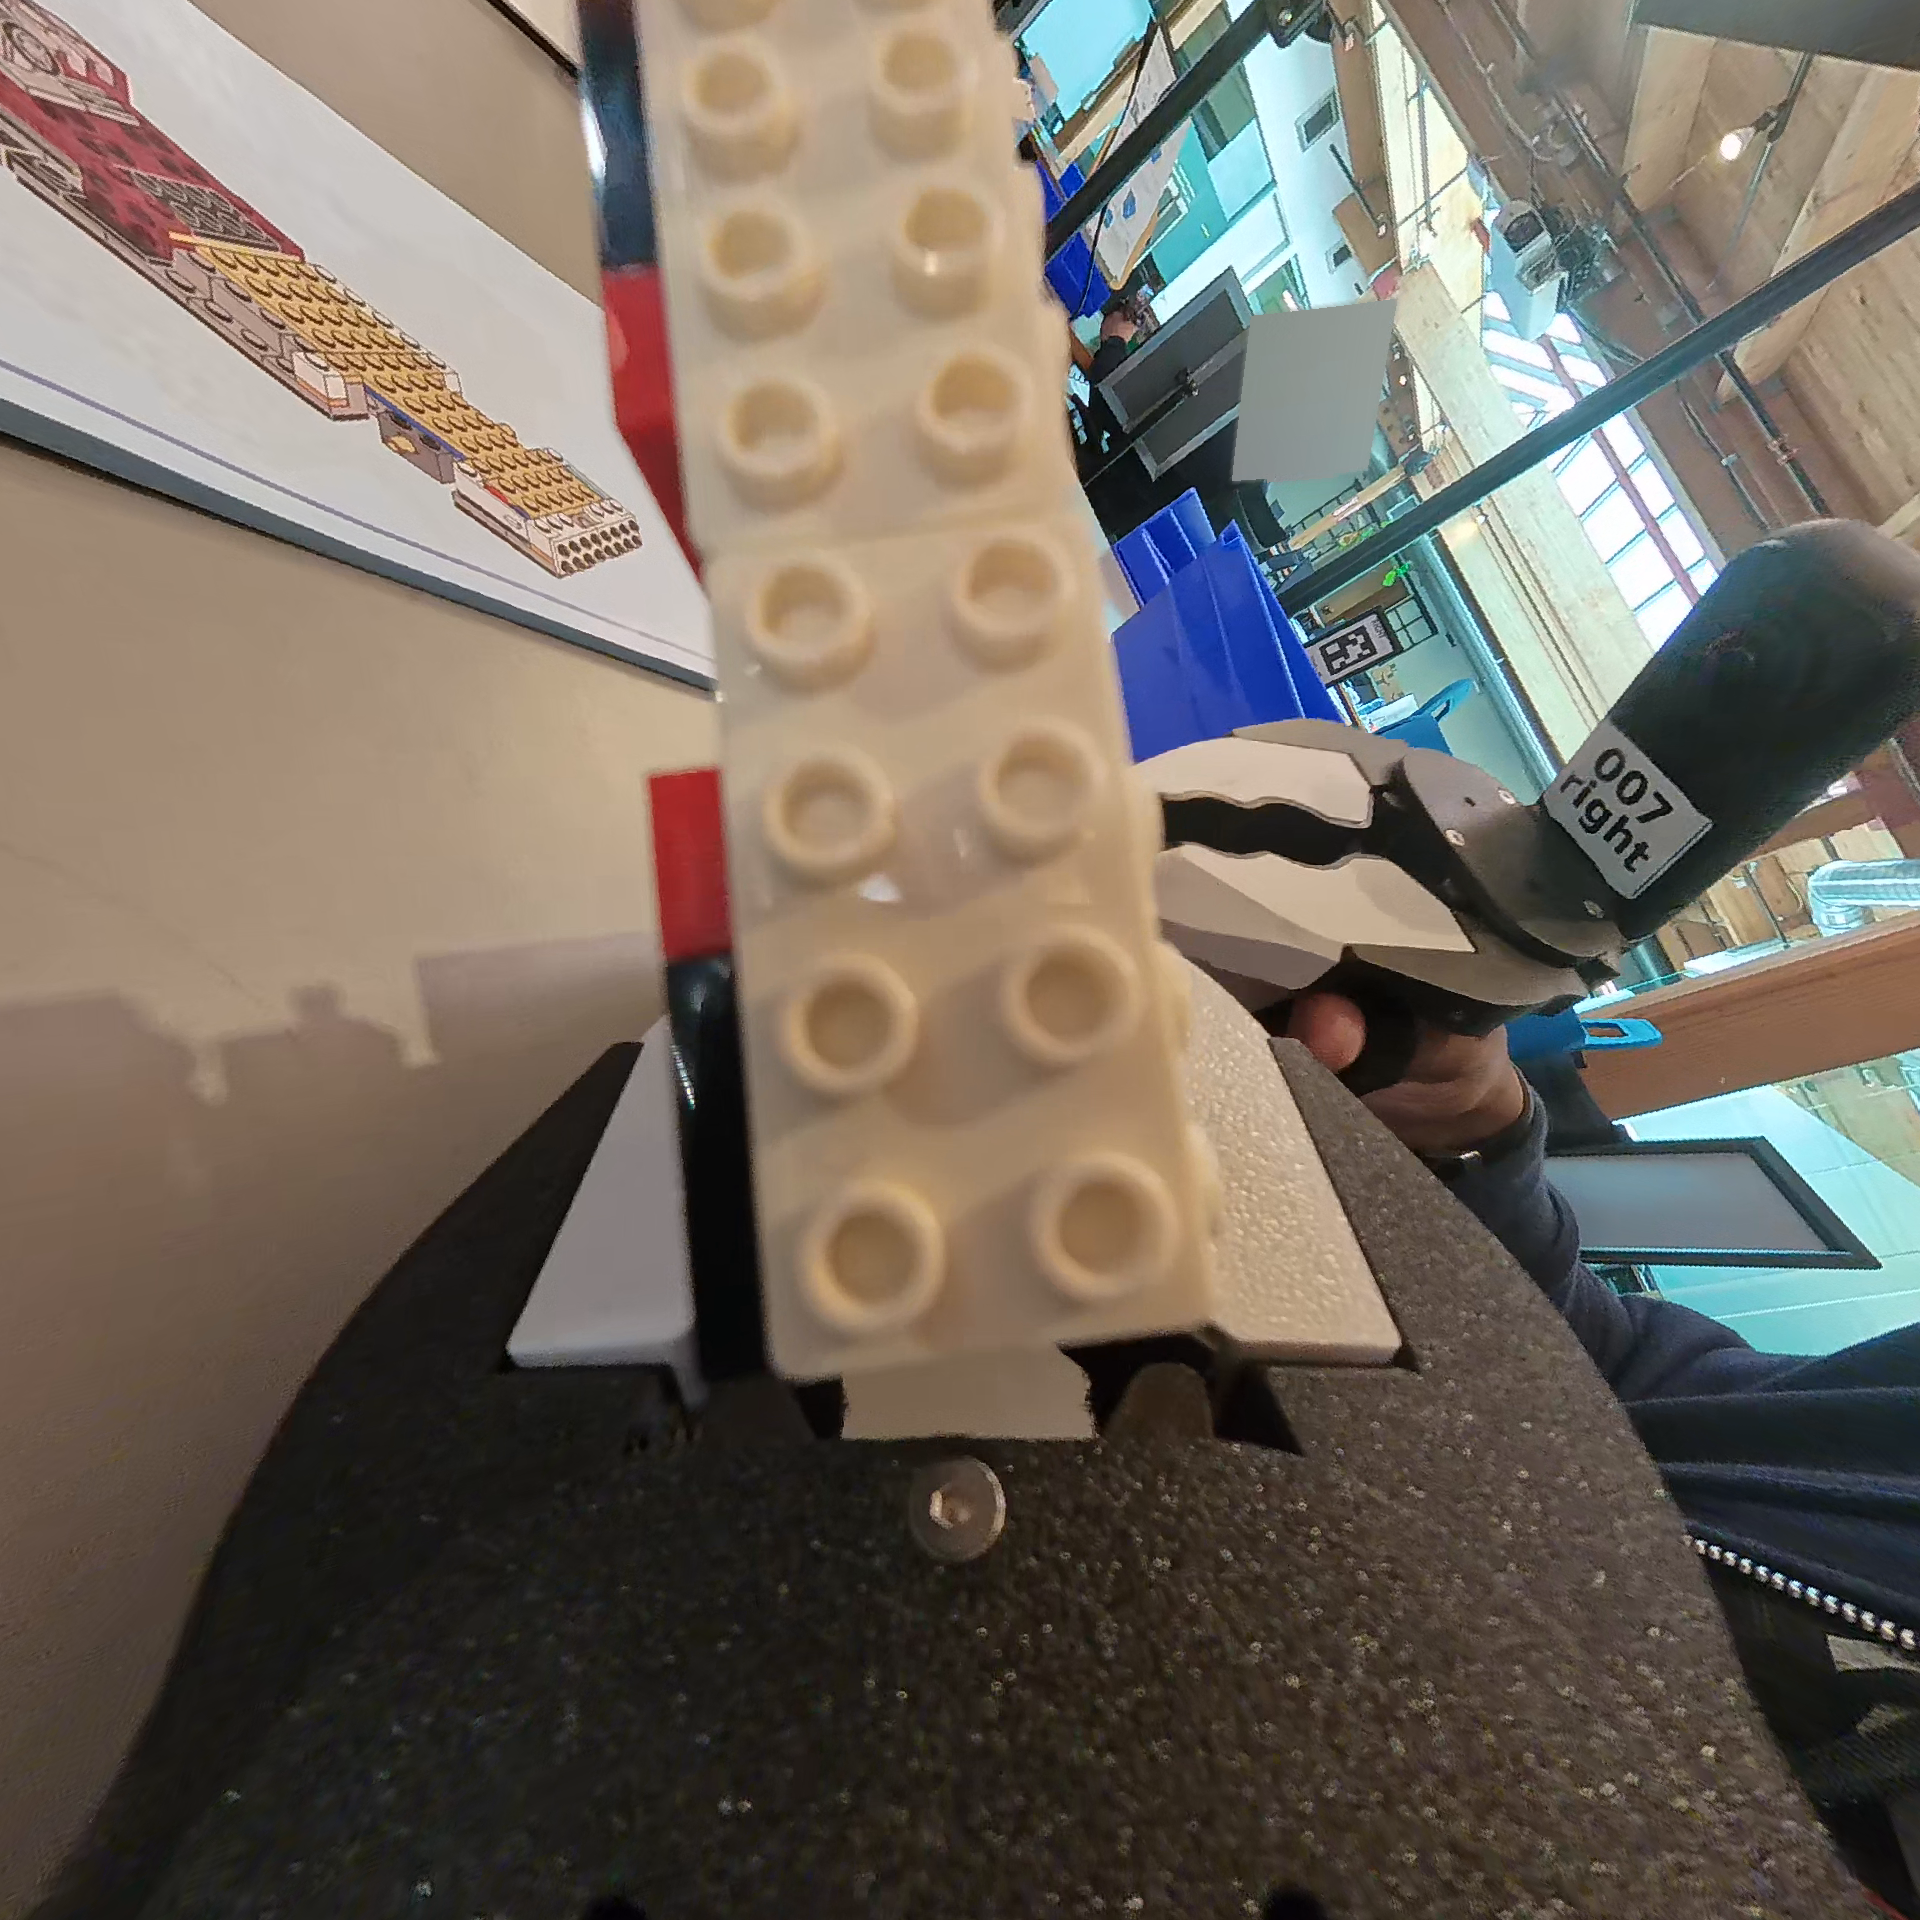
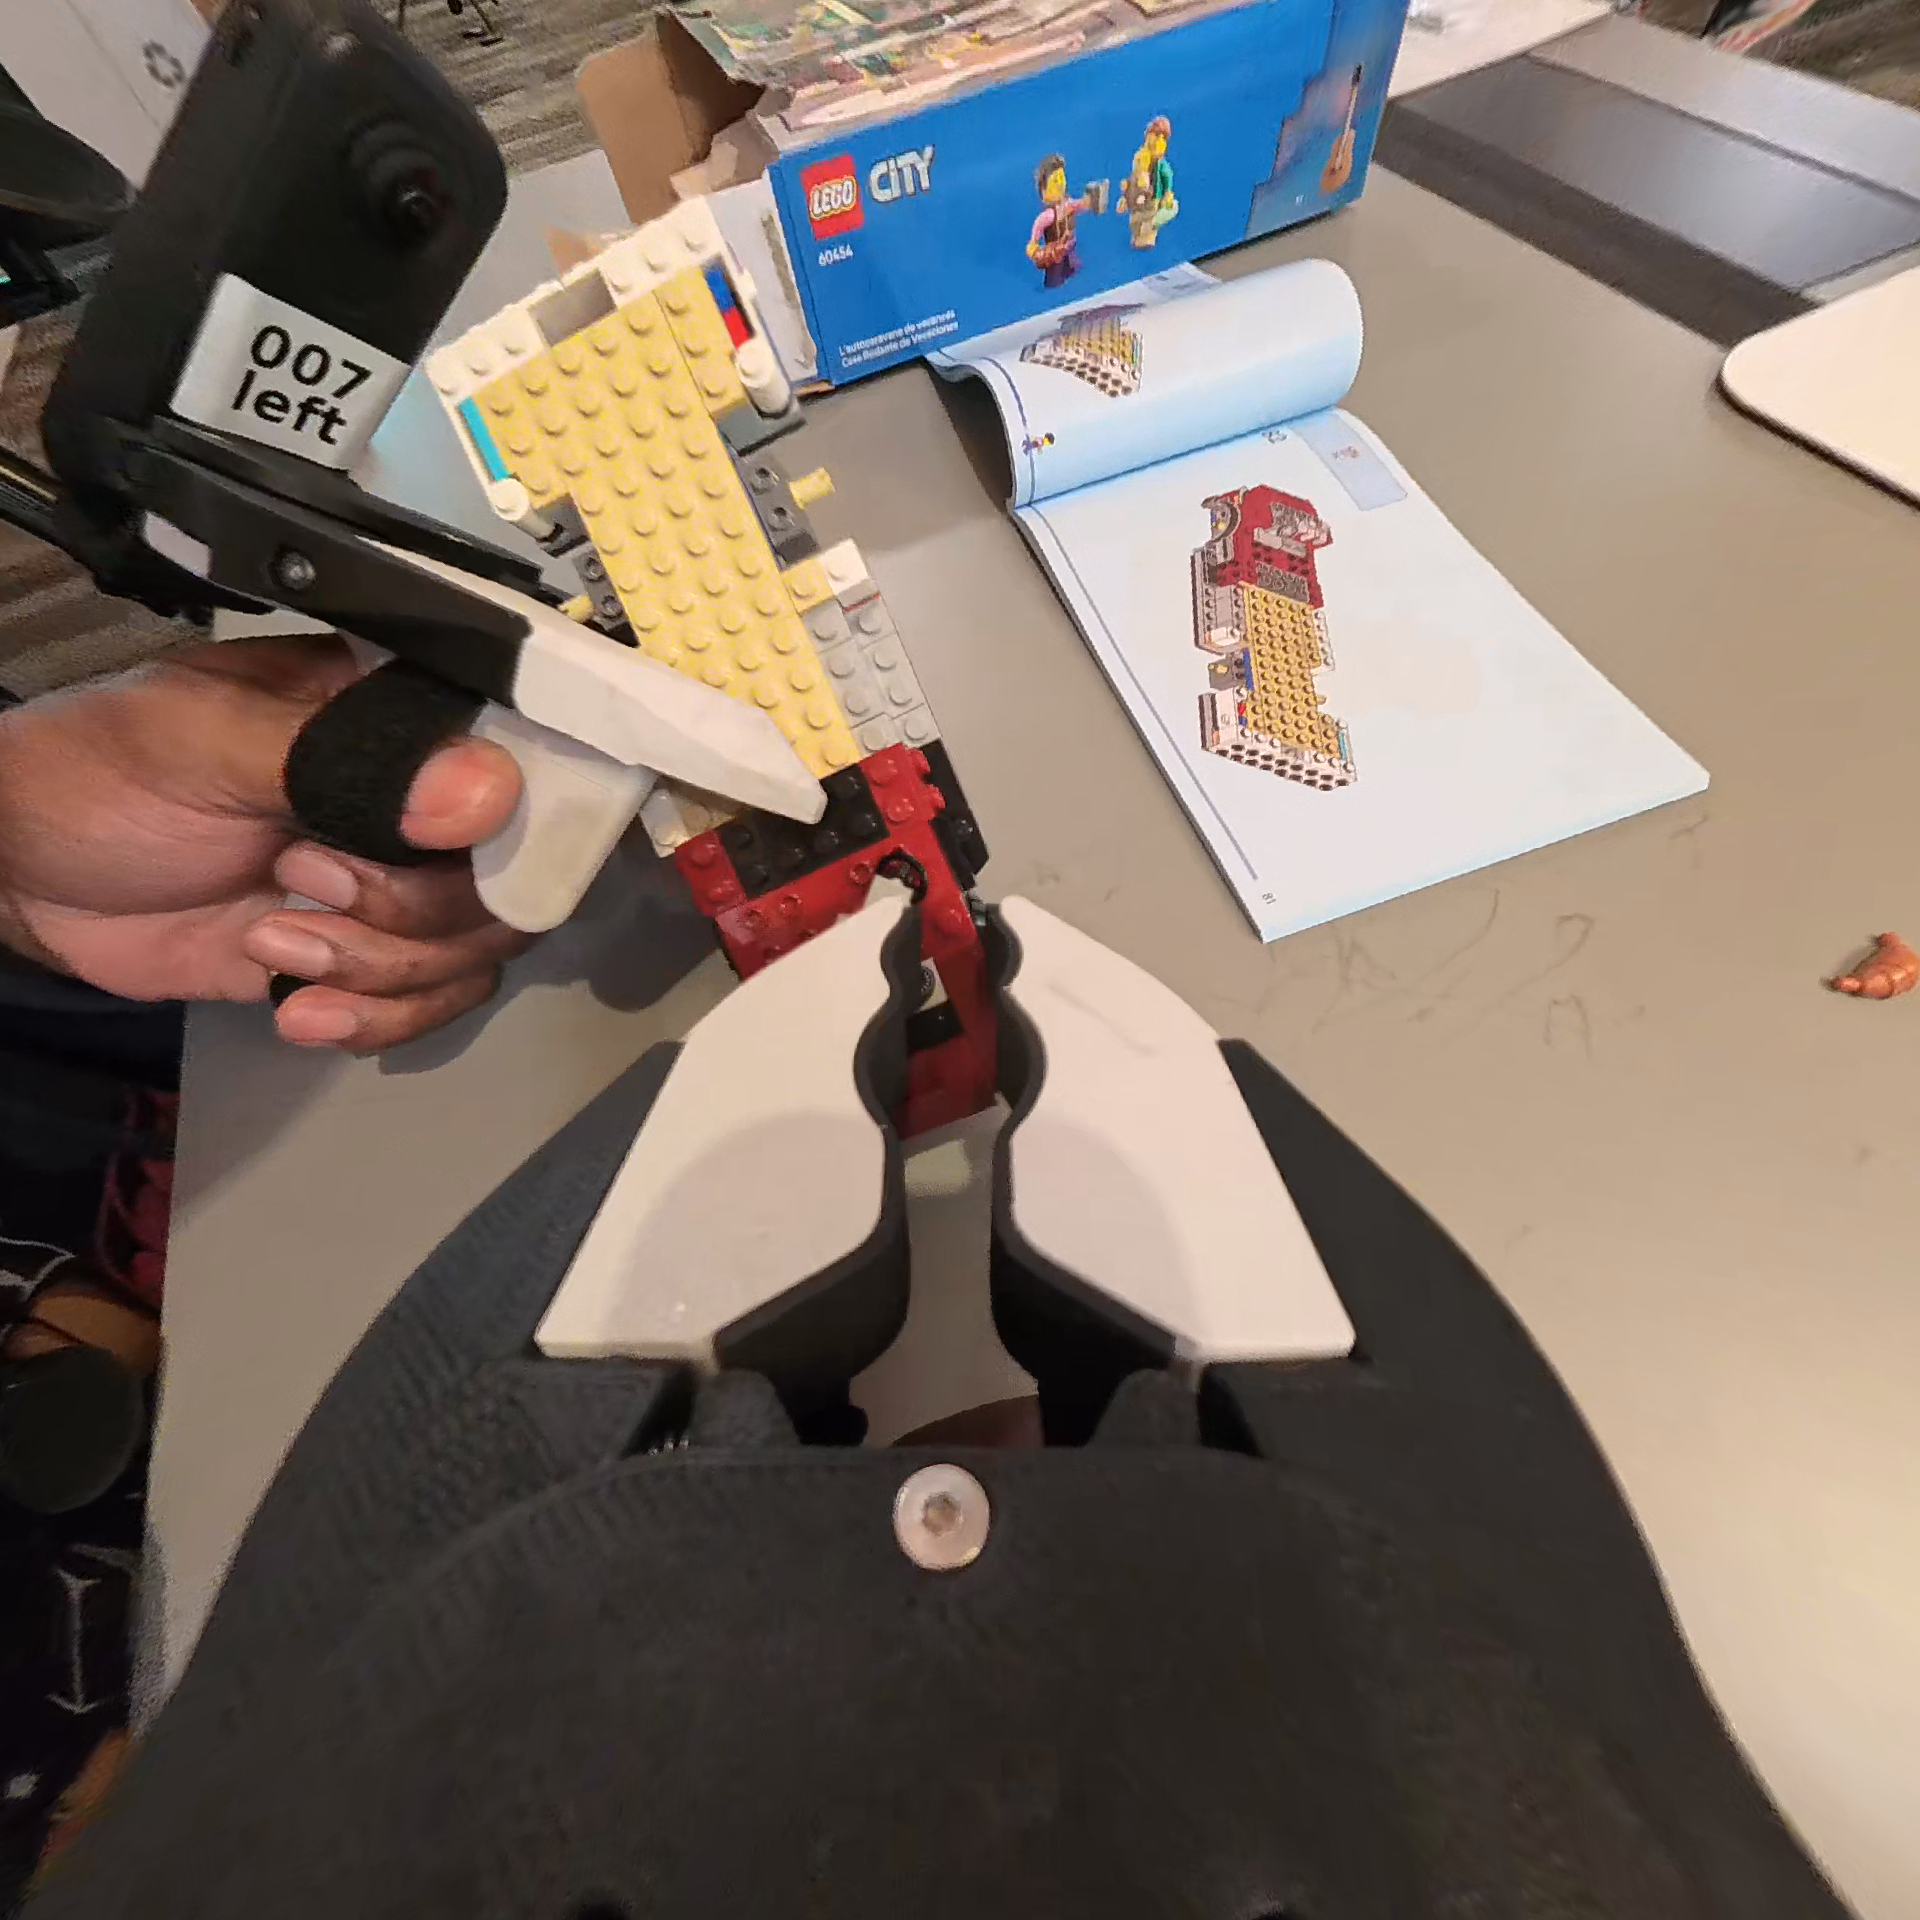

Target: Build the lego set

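Observation:
A brick vehicle model (image 2: pixel 665 499) with a tan studded deck, white and grey edges and a red and black front end is held above the table (image 2: pixel 1455 1143). My left gripper (image 2: pixel 675 831) is shut on its side near the red end. In the left wrist view the model's white studded side (image 1: pixel 914 623) fills the space between my left fingers (image 1: pixel 1268 1143). My right gripper (image 2: pixel 951 920) is open. Its fingers stand slightly apart around a red part (image 2: pixel 951 1039) at the model's front tip. The right gripper (image 1: pixel 1174 862) also shows in the left wrist view, its tips hidden behind the model.
An open instruction booklet (image 2: pixel 1299 623) lies on the table to the right, also seen in the left wrist view (image 1: pixel 312 343). A blue set box (image 2: pixel 1039 187) stands behind it. A small brown piece (image 2: pixel 1875 982) lies far right. A hand (image 2: pixel 208 831) holds the left gripper. Blue bins (image 1: pixel 1205 644) stand beyond.

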